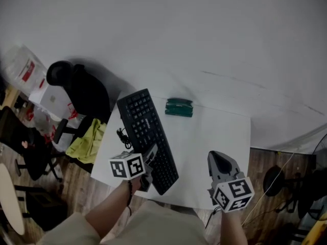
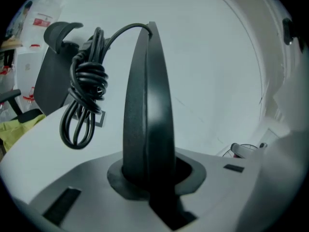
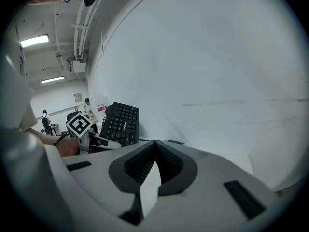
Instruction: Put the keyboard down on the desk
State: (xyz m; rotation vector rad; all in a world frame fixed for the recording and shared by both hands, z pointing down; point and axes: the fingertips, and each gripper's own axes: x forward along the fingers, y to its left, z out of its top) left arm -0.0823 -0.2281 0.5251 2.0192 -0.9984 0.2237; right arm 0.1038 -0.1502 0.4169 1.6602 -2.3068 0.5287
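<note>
While the left tool [image 1: 149, 156] stays out of nothing but the near end of the black keyboard [image 1: 145, 129], it is clenched on that end, and its own view shows the keyboard [image 2: 147, 105] edge-on, wedged between the two jaws. From the head view the keyboard runs lengthwise over the left part of the white table [image 1: 217, 129], keys up, its far end pointing toward the table's back edge. Whether it rests on the table top or hangs just above it cannot be told. A bundled black cable [image 2: 86, 88] dangles from the keyboard's far end, off toward the table's left side.

Over the table's front right corner is the right tool [image 1: 218, 162]. Its jaws are clenched tip to tip with nothing between them, as the right gripper view [image 3: 154, 141] shows.

Near the table's back edge lies a small green thing [image 1: 179, 107]. Left of the table stand a black office chair [image 1: 82, 88] and a yellow-green cloth [image 1: 88, 142].
</note>
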